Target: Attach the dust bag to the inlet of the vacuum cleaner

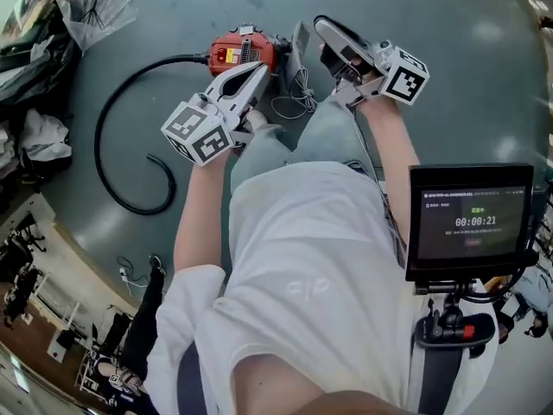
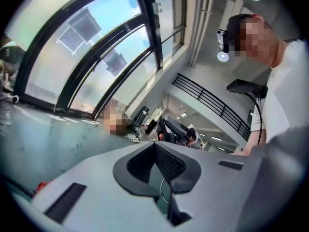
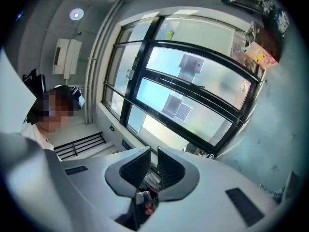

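Note:
The red vacuum cleaner (image 1: 244,50) lies on the grey floor far below me, and its black hose (image 1: 112,137) curls off to the left. A grey flat piece (image 1: 299,43) sits against the vacuum's right side; I cannot tell if it is the dust bag. Both grippers are held high in front of my body, away from the vacuum. My left gripper (image 1: 259,69) (image 2: 155,146) is shut, pads touching, with nothing in it. My right gripper (image 1: 327,31) (image 3: 153,154) has a narrow gap between its pads and holds nothing.
A loose white cord (image 1: 298,102) lies on the floor near the vacuum. Clear plastic bags and dark clutter (image 1: 78,11) are piled at the upper left. A monitor on a stand (image 1: 471,223) is at my right. Both gripper views show tall windows (image 3: 193,81).

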Motion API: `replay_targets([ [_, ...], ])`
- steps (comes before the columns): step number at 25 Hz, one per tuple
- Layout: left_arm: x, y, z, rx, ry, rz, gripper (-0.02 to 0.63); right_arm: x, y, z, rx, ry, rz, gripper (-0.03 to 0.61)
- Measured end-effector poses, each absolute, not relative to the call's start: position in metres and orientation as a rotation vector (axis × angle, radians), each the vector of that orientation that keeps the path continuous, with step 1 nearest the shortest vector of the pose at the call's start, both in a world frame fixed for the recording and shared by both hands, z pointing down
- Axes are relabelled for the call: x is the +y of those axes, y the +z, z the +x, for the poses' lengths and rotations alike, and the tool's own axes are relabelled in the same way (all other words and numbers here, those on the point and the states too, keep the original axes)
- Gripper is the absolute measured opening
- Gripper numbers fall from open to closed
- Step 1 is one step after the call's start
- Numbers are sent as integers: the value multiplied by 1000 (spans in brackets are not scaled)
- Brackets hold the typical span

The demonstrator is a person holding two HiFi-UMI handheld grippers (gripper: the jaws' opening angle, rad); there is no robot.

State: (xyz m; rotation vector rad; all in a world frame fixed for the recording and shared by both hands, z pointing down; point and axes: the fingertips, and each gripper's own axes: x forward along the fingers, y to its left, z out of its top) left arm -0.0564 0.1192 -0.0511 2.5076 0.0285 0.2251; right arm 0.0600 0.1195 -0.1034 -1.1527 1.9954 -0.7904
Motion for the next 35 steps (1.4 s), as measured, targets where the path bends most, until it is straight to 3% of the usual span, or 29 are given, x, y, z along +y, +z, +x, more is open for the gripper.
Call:
replay_targets([
  [12, 182, -168, -26, 189, 80, 2498, 5, 224, -207, 60, 2078, -508, -1385, 51],
  [13, 184, -173, -21, 188, 76, 2502, 5, 230, -212, 63, 2083, -480, -1426, 7],
  [21, 199, -178, 18, 236, 85, 2592, 5, 237, -206, 82, 2095, -436, -1508, 6],
  [35, 229, -228, 1, 449, 18, 2558, 5, 238, -238, 17, 2287, -420, -1523, 6],
])
